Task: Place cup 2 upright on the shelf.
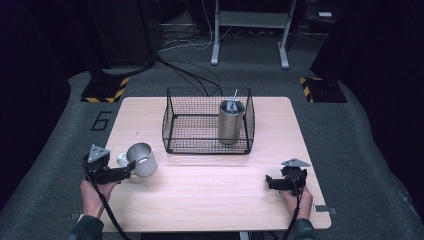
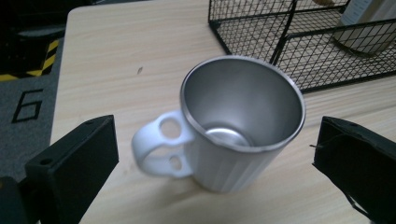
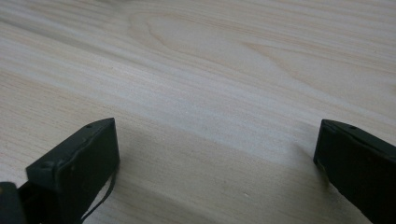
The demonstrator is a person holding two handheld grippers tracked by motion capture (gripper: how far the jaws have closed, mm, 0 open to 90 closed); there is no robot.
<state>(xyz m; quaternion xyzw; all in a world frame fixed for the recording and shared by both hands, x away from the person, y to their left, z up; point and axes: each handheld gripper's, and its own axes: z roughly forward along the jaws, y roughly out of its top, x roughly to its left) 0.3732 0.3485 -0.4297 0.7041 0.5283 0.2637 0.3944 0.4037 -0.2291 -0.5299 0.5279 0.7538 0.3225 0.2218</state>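
- A large black "6" [image 1: 101, 120] is marked on the grey floor [image 1: 60, 150], at the left of the frame in the high view, just beside the table's [image 1: 210, 200] left edge.
- The same "6" [image 2: 28, 105] stands on the floor at the left edge of the left gripper view.

My left gripper [image 1: 131, 169] sits at the near left, jaws spread wide, pointing right. My right gripper [image 1: 268, 181] rests at the near right, jaws wide apart too, pointing left, low over the table. Both my forearms come in from the near edge.
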